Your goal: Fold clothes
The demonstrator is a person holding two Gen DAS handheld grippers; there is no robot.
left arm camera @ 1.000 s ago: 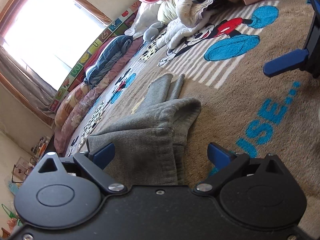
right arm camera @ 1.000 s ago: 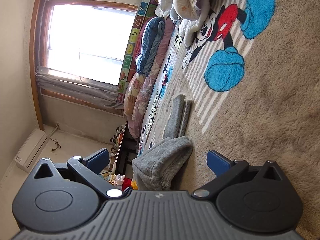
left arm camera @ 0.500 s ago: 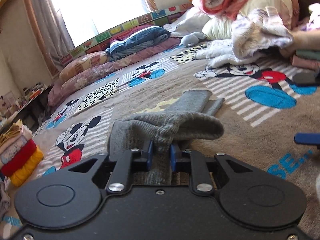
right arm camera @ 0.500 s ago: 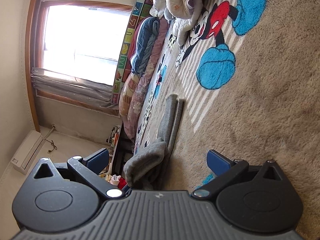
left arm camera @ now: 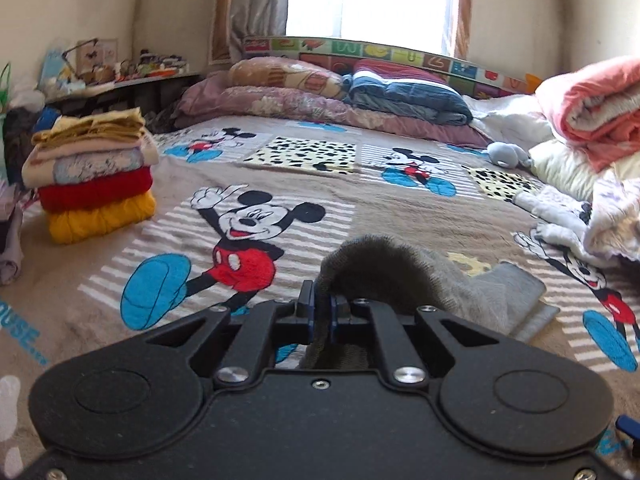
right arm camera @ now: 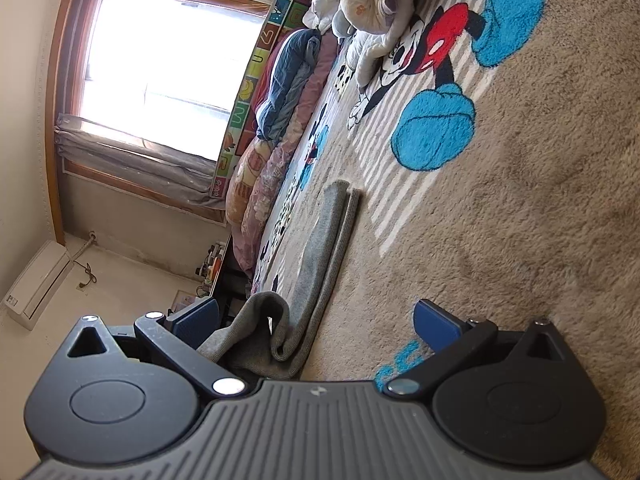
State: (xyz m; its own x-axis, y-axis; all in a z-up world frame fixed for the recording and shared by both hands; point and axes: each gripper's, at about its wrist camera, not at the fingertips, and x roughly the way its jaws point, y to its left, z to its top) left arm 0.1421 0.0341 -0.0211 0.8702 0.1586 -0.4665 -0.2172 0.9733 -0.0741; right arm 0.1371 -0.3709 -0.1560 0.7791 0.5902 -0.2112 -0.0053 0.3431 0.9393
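Observation:
A grey knitted garment [left arm camera: 460, 280] lies partly folded on a Mickey Mouse blanket [left arm camera: 280, 184]. My left gripper [left arm camera: 322, 308] is shut on one end of it and holds that end raised, so the cloth arches up in front of the fingers. In the right wrist view the same grey garment [right arm camera: 324, 248] stretches away as a long folded strip, its near end curled up. My right gripper [right arm camera: 316, 326] is open, tilted sideways, with the garment's near end between the left finger and the middle of the gap.
A stack of folded clothes [left arm camera: 92, 176] in yellow, red and beige sits at the left of the bed. Pillows and a blue quilt [left arm camera: 400, 96] line the window side. Rumpled bedding and an orange blanket [left arm camera: 592, 100] pile up at the right.
My left gripper went from open over the garment to shut on it, then swung round and lifted the end. The right gripper stayed open and moved closer to the garment.

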